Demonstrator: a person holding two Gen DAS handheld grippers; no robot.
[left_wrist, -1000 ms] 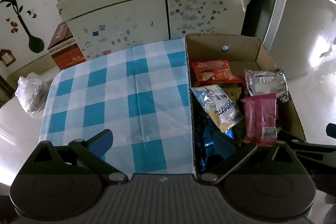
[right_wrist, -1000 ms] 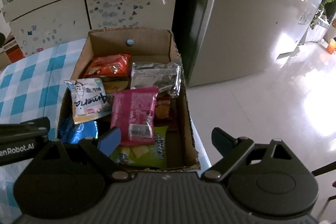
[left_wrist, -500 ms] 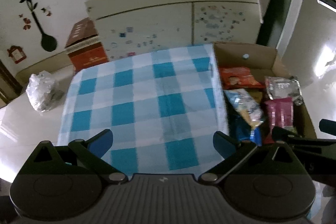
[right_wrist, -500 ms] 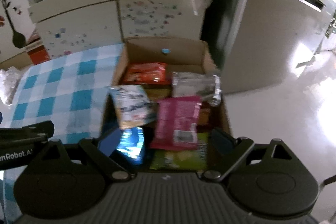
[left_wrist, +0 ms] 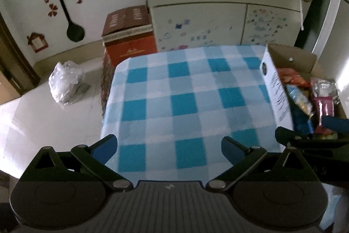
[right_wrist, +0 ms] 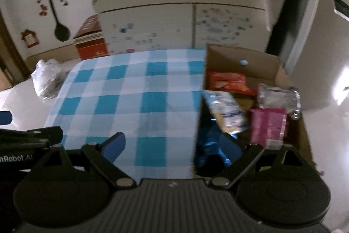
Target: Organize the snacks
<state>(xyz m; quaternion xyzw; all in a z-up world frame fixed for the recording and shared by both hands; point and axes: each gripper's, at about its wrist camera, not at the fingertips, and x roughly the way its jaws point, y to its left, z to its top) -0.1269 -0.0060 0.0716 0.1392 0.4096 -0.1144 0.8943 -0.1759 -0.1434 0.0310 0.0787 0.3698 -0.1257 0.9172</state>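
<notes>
1. Starting at the left, a crumpled plastic bag [left_wrist: 65, 82] lies on the white floor beside the bench [left_wrist: 185, 102], which wears a blue checked cloth.
2. The left gripper [left_wrist: 169, 145] hovers over the cloth, fingers wide and empty.
3. The right gripper [right_wrist: 172, 145] straddles the near left wall of the cardboard box [right_wrist: 242, 54], fingers wide, empty.
4. The snacks sit piled in that box: orange packet [right_wrist: 226, 82], silver packet [right_wrist: 277, 97], pink packet [right_wrist: 267, 126].
5. Risk, in my judgement: a finger catching the wall could drag the box towards the bench's right edge; loosely stacked, slippery packets may slide apart under a pinch.

Home dining corner: wall decals [left_wrist: 65, 8], stickered cabinet [left_wrist: 196, 23], checkered tablecloth [left_wrist: 185, 102].
</notes>
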